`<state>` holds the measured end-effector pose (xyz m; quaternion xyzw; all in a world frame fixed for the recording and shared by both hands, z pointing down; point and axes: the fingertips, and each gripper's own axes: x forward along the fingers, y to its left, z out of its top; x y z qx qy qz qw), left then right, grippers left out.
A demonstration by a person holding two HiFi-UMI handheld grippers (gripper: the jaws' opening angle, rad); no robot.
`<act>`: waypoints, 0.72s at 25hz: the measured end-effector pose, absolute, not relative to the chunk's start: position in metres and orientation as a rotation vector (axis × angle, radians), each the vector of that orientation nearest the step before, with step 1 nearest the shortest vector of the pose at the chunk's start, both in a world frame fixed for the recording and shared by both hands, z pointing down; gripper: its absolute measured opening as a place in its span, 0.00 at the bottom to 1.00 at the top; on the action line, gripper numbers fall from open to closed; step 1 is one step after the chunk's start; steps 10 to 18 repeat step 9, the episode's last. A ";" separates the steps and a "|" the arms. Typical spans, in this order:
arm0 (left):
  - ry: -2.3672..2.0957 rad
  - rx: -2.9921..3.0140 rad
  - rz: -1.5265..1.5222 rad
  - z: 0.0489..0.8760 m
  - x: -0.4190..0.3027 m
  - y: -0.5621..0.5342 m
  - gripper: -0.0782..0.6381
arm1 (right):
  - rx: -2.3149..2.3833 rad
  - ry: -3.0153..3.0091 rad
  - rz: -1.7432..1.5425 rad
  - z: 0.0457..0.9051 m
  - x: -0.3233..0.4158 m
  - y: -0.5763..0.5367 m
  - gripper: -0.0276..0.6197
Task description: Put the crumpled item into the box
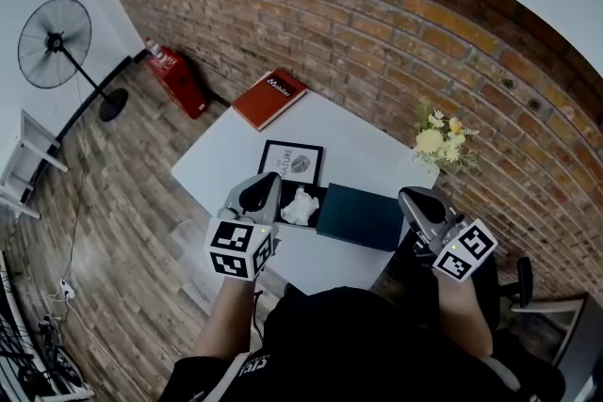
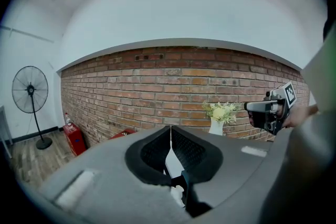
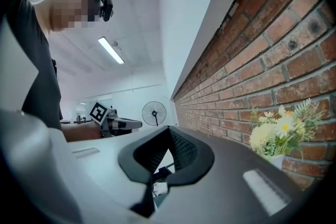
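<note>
- The crumpled item (image 1: 300,205), a white wad, lies just to the right of the left gripper (image 1: 265,187), close beside its fingers and well to the left of the right gripper (image 1: 413,199).
- In the head view the wad seems to sit inside the dark open box (image 1: 317,194). A dark rim shows around it, but the view is too small to be sure it rests fully within the walls.
- The left gripper's fingers are pressed together tip to tip in the left gripper view, with nothing caught between them. A sliver of something white shows low behind the fingers, and I cannot tell whether it is the wad or the desk (image 1: 222,167).
- The right gripper's fingers are likewise closed on each other, with nothing between them. They hover past the right edge of the teal panel (image 1: 361,217) and touch nothing.
- That teal panel lies flat between the two sets of fingers, against the box's right side. It may be the lid, though nothing in the views settles this.
- Judged from how things lie, the placing looks done or very nearly done: neither gripper holds the wad, and it appears to be in the box.
- What is left, if anything, is small: moving the left fingers clear of the box, and checking that the wad sits fully inside. The task does not ask for the box to be closed.
- The framed picture (image 1: 291,162), just beyond the left fingers, plays no part.
</note>
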<state>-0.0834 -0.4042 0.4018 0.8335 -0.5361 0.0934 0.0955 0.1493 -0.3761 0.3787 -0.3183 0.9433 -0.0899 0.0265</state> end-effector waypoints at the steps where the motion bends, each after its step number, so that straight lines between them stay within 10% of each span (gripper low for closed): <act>1: -1.592 2.467 0.277 0.402 -0.084 -0.403 0.13 | -0.983 2.913 -0.279 0.378 0.150 -0.377 0.04; 18: -1.590 2.460 0.287 0.403 -0.085 -0.394 0.12 | -0.943 2.932 -0.311 0.382 0.141 -0.370 0.04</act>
